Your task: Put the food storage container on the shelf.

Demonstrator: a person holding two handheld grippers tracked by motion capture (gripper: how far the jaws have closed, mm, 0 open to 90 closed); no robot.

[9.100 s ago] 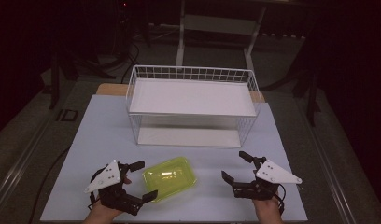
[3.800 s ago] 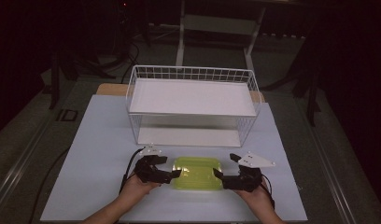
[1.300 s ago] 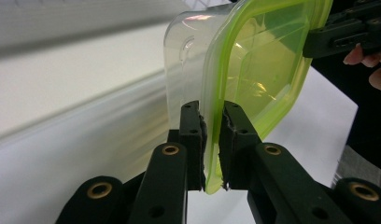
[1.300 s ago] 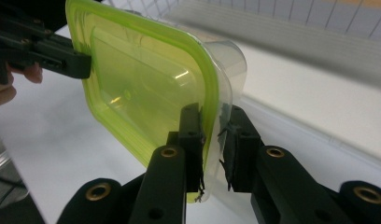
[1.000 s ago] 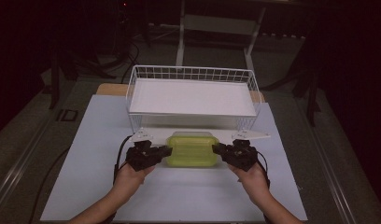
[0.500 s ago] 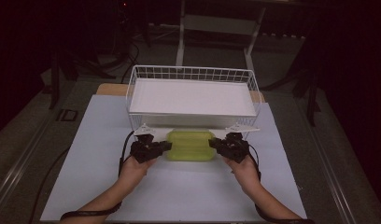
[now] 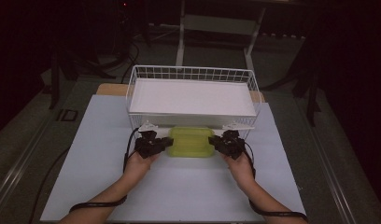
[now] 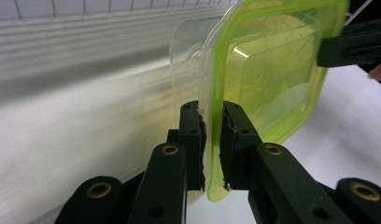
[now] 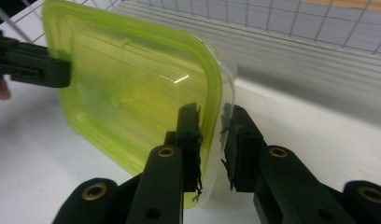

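Note:
A yellow-green plastic container with a clear lid hangs level just in front of the wire basket, low over the table. My left gripper is shut on its left rim; in the left gripper view the pads pinch the rim of the container. My right gripper holds the opposite rim. In the right gripper view its jaws have just been opening a little, with the rim of the container still between them.
The white wire basket has a white floor and stands at the back of the pale table. Its front wall is right behind the container. Dark floor and stands surround the table.
Both hands have carried the container away from the person toward the basket's front wall and lowered it toward the table.

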